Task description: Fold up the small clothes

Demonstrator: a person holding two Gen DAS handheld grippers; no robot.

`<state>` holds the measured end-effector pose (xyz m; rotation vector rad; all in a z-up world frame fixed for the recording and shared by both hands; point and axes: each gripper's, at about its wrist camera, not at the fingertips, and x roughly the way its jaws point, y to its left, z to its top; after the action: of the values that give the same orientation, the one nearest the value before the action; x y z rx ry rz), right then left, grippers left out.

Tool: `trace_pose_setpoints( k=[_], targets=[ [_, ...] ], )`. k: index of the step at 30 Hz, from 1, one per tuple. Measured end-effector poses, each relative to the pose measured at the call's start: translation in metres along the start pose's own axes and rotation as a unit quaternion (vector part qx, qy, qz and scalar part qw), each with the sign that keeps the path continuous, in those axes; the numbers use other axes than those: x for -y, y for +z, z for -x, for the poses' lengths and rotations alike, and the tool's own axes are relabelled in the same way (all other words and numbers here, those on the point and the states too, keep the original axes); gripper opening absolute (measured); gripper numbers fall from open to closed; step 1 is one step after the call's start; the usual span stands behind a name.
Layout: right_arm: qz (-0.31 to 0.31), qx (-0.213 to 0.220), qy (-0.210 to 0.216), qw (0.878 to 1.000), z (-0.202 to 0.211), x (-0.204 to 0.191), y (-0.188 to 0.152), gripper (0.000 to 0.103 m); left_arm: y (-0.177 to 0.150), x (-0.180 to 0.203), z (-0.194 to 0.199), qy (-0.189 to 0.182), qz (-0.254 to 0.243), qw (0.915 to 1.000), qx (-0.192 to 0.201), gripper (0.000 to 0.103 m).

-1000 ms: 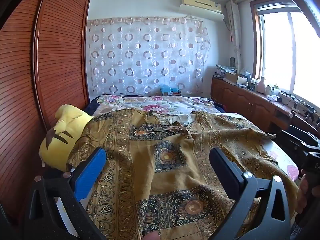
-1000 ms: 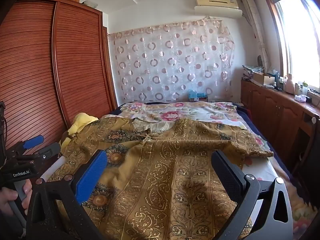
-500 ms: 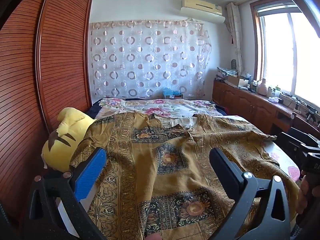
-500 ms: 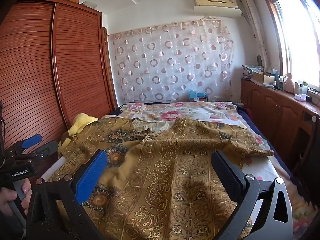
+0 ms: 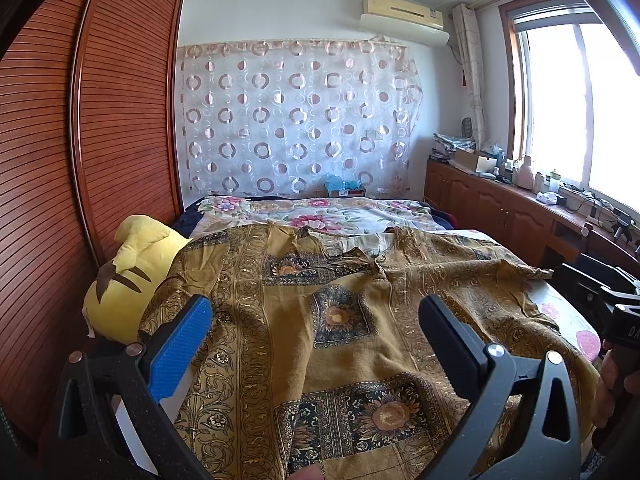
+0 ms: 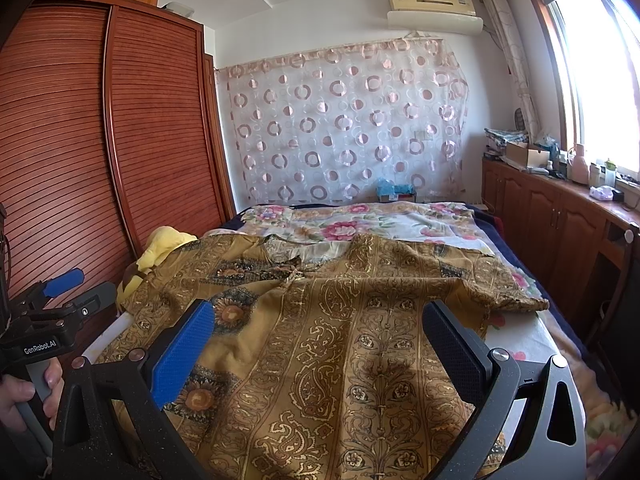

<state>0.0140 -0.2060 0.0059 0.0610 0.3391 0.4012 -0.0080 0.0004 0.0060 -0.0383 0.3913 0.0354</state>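
Garment (image 5: pixel 344 320) of mustard-gold cloth with paisley bands and dark sunflower squares lies spread across the near half of the bed (image 6: pixel 516 344), its neckline pointing toward the far end and its hem reaching the near edge below my claws. One sleeve runs out to the bed's right edge; the other drapes over a yellow plush toy (image 5: pixel 128 276) that sits at the left edge beside the wooden wardrobe (image 5: pixel 80 160). The front panel is rumpled, with a fold running from the collar down the middle. A floral sheet (image 6: pixel 360 224) covers the far half of the bed.

My left claw (image 5: pixel 316 344) hovers above the garment near the bed's near edge, jaws spread wide with nothing between them; its blue-padded finger (image 5: pixel 180 352) is over the left part of the cloth. My right claw (image 6: pixel 320 348) is likewise wide apart and empty, hanging over the right half of the garment. In the right wrist view my left hand (image 6: pixel 24 396) grips the handle of the other tool off the bed's left edge. I cannot tell whether either claw touches the cloth.
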Motion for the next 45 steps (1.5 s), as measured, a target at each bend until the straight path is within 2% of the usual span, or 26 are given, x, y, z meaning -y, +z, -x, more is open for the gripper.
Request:
trace_pose_setpoints(
  k=[45],
  targets=[
    [-0.001,0.002,0.002,1.0,0.0004,-0.0003,0.0005,0.103,0.0061,0.0033,0.0065,0.003,-0.006,0.9999,0.008,0.103]
  ],
)
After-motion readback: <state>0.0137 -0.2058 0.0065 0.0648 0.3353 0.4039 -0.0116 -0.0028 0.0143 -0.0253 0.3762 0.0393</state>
